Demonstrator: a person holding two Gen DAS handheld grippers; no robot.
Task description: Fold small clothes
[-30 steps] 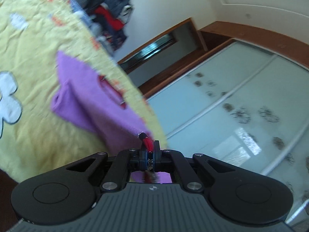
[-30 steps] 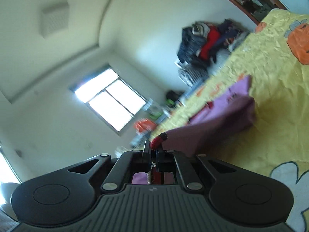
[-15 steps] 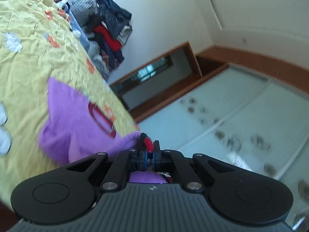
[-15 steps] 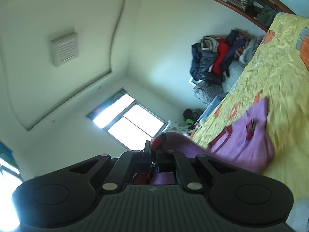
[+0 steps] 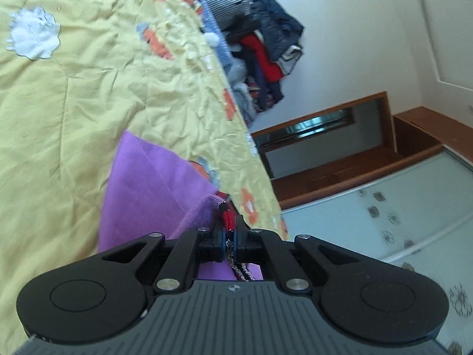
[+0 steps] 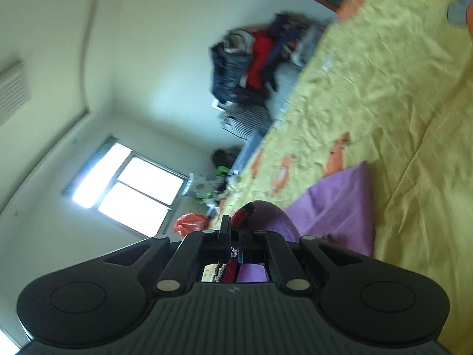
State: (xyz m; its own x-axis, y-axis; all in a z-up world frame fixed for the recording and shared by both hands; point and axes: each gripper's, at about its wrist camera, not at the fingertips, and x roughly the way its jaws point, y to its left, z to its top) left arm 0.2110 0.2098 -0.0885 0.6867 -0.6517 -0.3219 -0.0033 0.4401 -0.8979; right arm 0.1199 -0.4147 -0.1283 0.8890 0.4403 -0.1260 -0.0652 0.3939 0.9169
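Over yellow bedspread [image 5: 88, 94]: left gripper [image 5: 228, 222] clamped tight on red-trimmed edge of purple garment [image 5: 153, 189]; right gripper [image 6: 233, 224] likewise pinched on it; cloth draped down onto bedspread.

Bed [image 5: 88, 94] covered by a creased yellow bedspread [image 6: 384, 82] printed with orange and white flower motifs. A purple garment [image 5: 147, 195] lies on the spread, its near edge raised off the fabric. At the far end of the bed, against the wall, rests a heap of dark, red and striped clothes [image 5: 260, 44].
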